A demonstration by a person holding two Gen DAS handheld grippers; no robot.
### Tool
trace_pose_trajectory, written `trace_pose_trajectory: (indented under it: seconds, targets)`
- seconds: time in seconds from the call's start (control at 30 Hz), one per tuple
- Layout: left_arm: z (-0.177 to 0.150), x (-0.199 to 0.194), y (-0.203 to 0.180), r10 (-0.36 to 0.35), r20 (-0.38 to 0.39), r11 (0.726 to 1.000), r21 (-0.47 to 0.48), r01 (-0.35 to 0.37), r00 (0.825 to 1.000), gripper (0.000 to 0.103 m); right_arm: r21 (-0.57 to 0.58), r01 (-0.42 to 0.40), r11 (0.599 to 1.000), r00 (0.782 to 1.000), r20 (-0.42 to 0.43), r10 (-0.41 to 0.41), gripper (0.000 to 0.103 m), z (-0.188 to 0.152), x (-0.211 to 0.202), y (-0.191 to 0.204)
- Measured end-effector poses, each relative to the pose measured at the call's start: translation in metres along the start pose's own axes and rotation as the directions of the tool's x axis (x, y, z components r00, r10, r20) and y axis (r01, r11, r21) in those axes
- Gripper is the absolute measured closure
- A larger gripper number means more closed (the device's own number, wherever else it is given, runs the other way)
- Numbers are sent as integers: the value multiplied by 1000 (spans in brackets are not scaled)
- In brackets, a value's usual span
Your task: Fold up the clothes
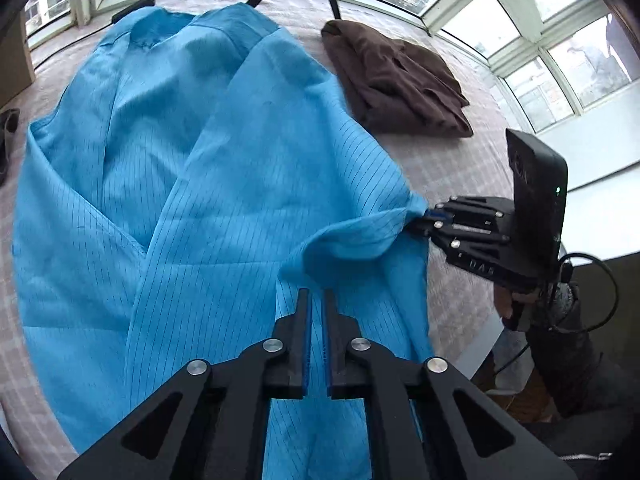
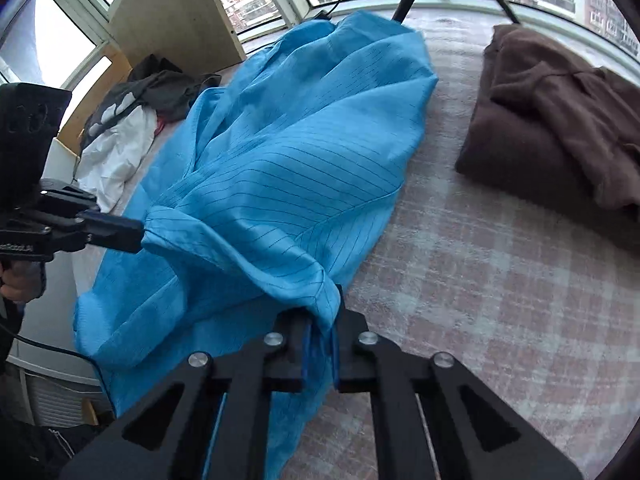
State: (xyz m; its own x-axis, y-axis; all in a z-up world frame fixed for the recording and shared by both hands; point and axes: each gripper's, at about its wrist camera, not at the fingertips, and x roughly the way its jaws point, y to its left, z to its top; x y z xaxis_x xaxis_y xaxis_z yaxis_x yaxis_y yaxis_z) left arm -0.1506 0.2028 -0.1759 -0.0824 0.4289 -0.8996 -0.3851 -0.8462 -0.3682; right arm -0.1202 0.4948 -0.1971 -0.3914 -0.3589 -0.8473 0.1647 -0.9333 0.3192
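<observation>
Lying spread on the plaid-covered worktop (image 2: 500,300), the blue pinstriped garment (image 1: 180,168) takes up most of both views, collar end far toward the windows, hem end near the person; laid out flat like this it looks set up for a fold. Folded brown garment (image 2: 560,120) sits well apart on the right side, likely a finished piece parked out of the way. Unsorted pile of dark and white clothes (image 2: 124,120) lies beyond the blue one on the left, probably waiting its turn.

Both grippers work the near edge of the blue fabric, beside each other, which fits a two-point lift to carry that edge over. Right gripper (image 2: 320,332): jaws clenched, a bunched fold of blue cloth pinched between them and draped over the tips. Left gripper (image 1: 317,304): jaws nearly closed with a thin slit; from its own camera cloth only lies behind them, but the right wrist view shows its tip gripping a fabric corner, pulled taut.
</observation>
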Motion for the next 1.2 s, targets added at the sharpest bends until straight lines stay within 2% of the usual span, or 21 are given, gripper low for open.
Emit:
trace_pose_trajectory:
  seconds: [0.07, 0.13, 0.2, 0.23, 0.27, 0.33, 0.47, 0.6, 0.7, 0.83, 0.9, 1.07, 1.2]
  targets:
    - [2, -8, 2, 26, 31, 999, 28, -27, 999, 78, 101, 88, 991, 996, 8, -90, 96, -8, -18, -23]
    - [5, -11, 19, 93, 48, 996, 11, -94, 994, 74, 178, 162, 971, 987, -15, -162, 95, -16, -25, -44]
    - [6, -10, 42, 204, 43, 979, -16, -203, 978, 76, 176, 217, 960, 976, -32, -215, 87, -17, -26, -46]
    - [5, -9, 53, 237, 36, 971, -33, -236, 971, 76, 162, 242, 957, 970, -39, -239, 76, -17, -26, -44]
    - [2, -10, 62, 241, 26, 969, -56, -239, 970, 76, 148, 266, 953, 964, -45, -262, 68, -16, -25, -42]
    - [-8, -15, 75, 231, 11, 969, -92, -229, 973, 76, 146, 276, 950, 961, -26, -275, 64, -18, -35, -40]
    - [-43, -38, 77, 223, 14, 971, -90, -221, 975, 76, 184, 272, 945, 960, 20, -280, 64, -29, -65, -42]
    - [-86, -65, 80, 218, 25, 968, -134, -213, 976, 76, 166, 185, 969, 981, 23, -191, 64, -49, -81, -27]
    - [-123, -80, 83, 206, 31, 965, -173, -198, 978, 76, 175, 181, 968, 982, 15, -187, 64, -69, -82, -15]
    - [-170, -78, 77, 157, 10, 972, -178, -153, 987, 76, 242, 90, 966, 995, 27, -99, 64, -114, -91, 6]
    - [-190, -71, 75, 146, -7, 975, -166, -145, 989, 76, 250, 74, 965, 996, 34, -85, 64, -143, -97, 26]
    - [-222, -63, 77, 99, -9, 984, -150, -99, 995, 76, 252, 154, 955, 987, -5, -158, 64, -192, -70, 72]
    - [-231, -53, 72, 96, -12, 991, -93, -97, 995, 76, 254, 182, 950, 982, 0, -188, 64, -203, -50, 94]
